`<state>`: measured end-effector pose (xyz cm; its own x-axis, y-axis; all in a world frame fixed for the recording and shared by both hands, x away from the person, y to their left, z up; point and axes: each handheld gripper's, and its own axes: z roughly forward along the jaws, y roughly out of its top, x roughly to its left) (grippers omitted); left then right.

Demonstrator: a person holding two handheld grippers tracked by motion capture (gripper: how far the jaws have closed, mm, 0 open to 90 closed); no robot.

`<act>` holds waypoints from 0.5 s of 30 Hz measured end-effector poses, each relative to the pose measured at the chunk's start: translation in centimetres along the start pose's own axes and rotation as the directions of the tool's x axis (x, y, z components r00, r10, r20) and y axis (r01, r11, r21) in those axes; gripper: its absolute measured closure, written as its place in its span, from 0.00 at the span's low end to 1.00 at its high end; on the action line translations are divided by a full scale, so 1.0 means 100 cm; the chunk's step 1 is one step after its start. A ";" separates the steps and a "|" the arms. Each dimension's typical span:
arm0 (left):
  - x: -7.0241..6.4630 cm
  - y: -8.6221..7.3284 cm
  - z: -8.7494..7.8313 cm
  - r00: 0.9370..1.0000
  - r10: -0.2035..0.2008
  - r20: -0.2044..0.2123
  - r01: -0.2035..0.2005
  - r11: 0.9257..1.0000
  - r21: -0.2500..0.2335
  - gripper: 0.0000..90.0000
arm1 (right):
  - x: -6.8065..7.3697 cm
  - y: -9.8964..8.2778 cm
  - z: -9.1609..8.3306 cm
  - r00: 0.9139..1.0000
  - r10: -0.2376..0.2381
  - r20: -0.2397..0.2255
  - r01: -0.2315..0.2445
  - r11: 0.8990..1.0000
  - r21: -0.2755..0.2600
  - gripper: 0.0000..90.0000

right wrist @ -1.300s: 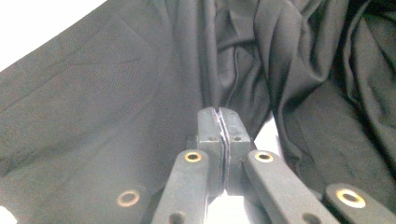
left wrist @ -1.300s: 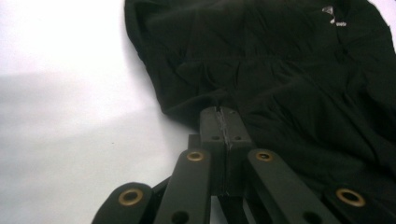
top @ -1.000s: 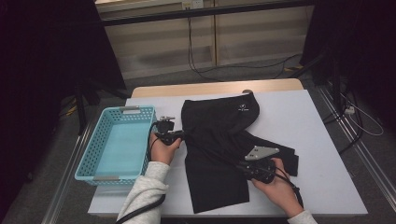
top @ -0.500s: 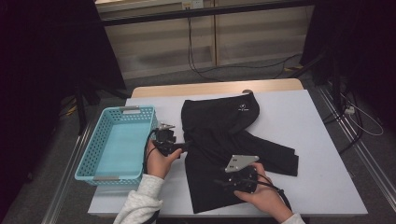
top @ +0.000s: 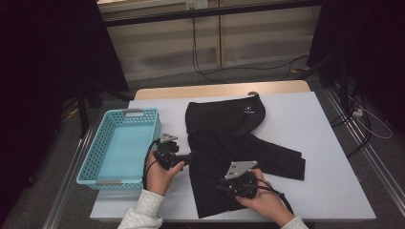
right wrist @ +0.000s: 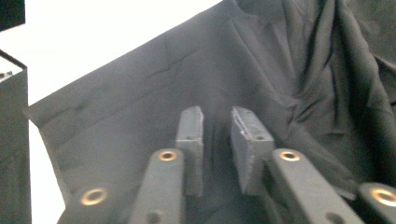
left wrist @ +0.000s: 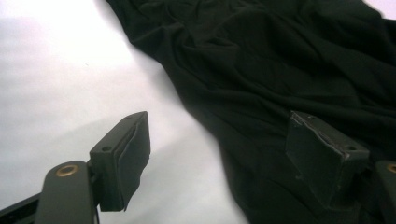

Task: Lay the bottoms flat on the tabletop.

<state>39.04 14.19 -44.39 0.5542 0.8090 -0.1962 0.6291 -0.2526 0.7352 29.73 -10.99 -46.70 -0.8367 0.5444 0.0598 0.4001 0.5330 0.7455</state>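
One black garment [top: 229, 152] lies spread and rumpled on the white table [top: 325, 124], with a small pale logo near its far end and a sleeve reaching out to the right. The left gripper [top: 187, 157] sits at the garment's left edge, just beside the cloth; in the left gripper view its jaws stand wide apart, one over bare table, one over the fabric, holding nothing. The right gripper [top: 220, 185] rests on the garment's near part; in the right gripper view its jaws have just been closing and stand nearly together, a narrow gap left, over the fabric without a visible pinch. A light-blue basket [top: 95, 152] stands left of the garment.
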 end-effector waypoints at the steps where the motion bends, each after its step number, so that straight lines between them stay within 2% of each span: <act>1: -0.001 -0.001 -0.001 1.000 0.004 0.004 -0.004 1.000 0.002 0.25 | 0.000 0.000 0.000 1.000 0.002 -0.008 -0.002 1.000 0.000 0.91; 3: -0.003 -0.002 -0.004 1.000 0.006 0.009 -0.006 1.000 0.001 0.25 | 0.000 0.000 0.000 0.999 0.018 -0.027 -0.018 1.000 0.001 0.98; 7: -0.007 -0.007 -0.009 1.000 0.005 0.021 -0.005 1.000 0.008 0.25 | 0.000 0.001 0.000 0.999 0.027 -0.027 -0.027 1.000 0.009 0.99; 9: -0.009 -0.009 -0.010 0.999 0.007 0.041 -0.007 1.000 0.003 0.26 | 0.000 0.000 -0.001 0.998 0.049 -0.046 -0.049 0.999 0.004 0.99; 10: -0.010 -0.010 -0.010 0.999 0.004 0.036 -0.005 1.000 0.001 0.27 | -0.001 -0.001 -0.001 0.996 0.064 -0.057 -0.064 0.998 0.003 1.00; 15: -0.014 -0.015 -0.009 0.999 0.013 0.038 -0.014 0.999 0.032 0.30 | 0.002 0.000 -0.003 0.998 0.046 -0.052 -0.046 0.999 0.012 1.00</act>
<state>36.80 13.89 -44.64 0.5826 0.7848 -0.2113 0.6380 -0.2806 0.7171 29.43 -11.03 -46.52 -0.8354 0.5344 0.1285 0.4425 0.5153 0.7340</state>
